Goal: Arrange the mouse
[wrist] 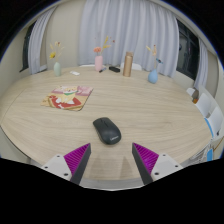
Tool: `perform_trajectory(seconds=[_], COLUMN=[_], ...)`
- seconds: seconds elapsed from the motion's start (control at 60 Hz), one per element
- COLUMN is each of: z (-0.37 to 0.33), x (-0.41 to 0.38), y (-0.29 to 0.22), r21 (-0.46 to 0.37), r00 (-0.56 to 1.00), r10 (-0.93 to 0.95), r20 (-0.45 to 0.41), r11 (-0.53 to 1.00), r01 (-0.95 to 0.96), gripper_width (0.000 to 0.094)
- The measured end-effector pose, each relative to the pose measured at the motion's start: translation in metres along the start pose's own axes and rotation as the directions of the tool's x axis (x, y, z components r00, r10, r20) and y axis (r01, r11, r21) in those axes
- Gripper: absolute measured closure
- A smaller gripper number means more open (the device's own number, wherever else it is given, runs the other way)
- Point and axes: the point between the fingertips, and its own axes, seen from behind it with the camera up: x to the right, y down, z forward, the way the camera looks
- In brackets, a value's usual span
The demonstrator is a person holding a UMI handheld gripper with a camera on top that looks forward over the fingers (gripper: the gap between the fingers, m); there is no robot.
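Note:
A black computer mouse (107,130) lies on the light wooden table (150,110), its length running slightly askew. It rests just ahead of my gripper (112,157), a little left of the midline between the fingers. My gripper is open: the two magenta pads (77,157) stand wide apart with bare tabletop between them. Nothing is held and neither finger touches the mouse.
A red-and-white printed sheet (67,98) lies to the left beyond the mouse. At the table's far edge stand small vases with flowers (99,58), a brown cylinder (128,64) and a blue bottle (153,74). White chairs (208,112) stand at the right; curtains hang behind.

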Motion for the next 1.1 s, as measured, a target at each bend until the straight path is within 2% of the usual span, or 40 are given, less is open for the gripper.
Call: perform_trajectory(seconds=[0.3, 0.417, 0.7, 0.75, 0.8, 0.833, 0.85, 0.933, 1.1], z=[0.069, 0.086, 0.114, 0.117, 0.118, 0.119, 0.118, 0.119, 0.114], x=[0.002, 0.0, 0.012, 0.012, 0.009, 0.006, 0.005, 0.006, 0.003], y=[-0.015, -0.029, -0.051, -0.053, -0.054, -0.055, -0.055, -0.054, -0.065], r21=[-0.019, -0.009, -0.013, -0.013, -0.012, -0.014, -0.014, -0.032, -0.056], r00=[1.0, 0.998, 0.996, 0.996, 0.996, 0.996, 0.996, 0.997, 0.997], r10=[-0.009, 0.013, 0.055, 0.056, 0.045, 0.037, 0.037, 0.041, 0.059], r20=[0.029, 0.067, 0.064, 0.065, 0.074, 0.084, 0.085, 0.059, 0.059], r11=[1.0, 1.0, 0.998, 0.998, 0.999, 0.999, 0.999, 0.999, 0.997], r01=[0.01, -0.012, -0.055, -0.055, -0.044, -0.036, -0.035, -0.039, -0.055], gripper_width=[0.0078, 0.0078, 0.0082, 0.013, 0.0239, 0.0355, 0.0455, 0.0488, 0.0525])
